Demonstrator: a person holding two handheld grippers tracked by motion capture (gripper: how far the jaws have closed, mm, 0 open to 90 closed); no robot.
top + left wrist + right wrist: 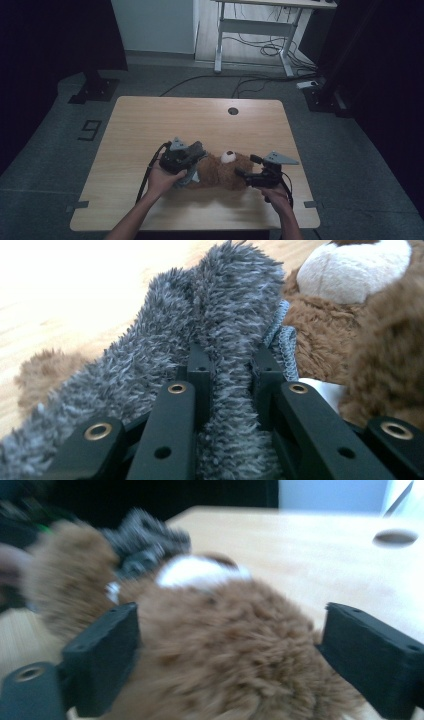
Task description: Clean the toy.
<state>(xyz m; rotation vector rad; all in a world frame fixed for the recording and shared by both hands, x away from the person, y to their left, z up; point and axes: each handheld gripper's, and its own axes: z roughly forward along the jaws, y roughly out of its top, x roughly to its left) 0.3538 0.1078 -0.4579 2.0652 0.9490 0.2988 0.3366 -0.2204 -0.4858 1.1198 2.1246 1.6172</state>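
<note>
Dim light hangs over a pale wooden table [150, 125] with a round cable hole [233, 111] near its far edge, grey floor all round, a white desk frame [255, 30] and loose cables beyond it. Near the front edge lies a brown plush bear [225, 172], cream muzzle up, a fuzzy grey cloth [192, 176] at its left side.

From above, the left gripper [192, 162] sits over that grey cloth, but the hand and body hide what the jaws do. The left gripper view settles it: both jaws are pinched tight on a fold of the grey cloth [220, 325], its stitched hem at one side, the bear [350, 335] just behind and its muzzle [350, 267] top right.

The right gripper [246, 167] points at the bear's right side. In its own blurred view the jaws stand wide, either side of the brown fur [225, 650], not pressing it; the grey cloth [145, 542] shows past the muzzle.

Plenty of bare wood lies behind and to the left of the bear; the table's right and front edges are close to the right hand [275, 192].
</note>
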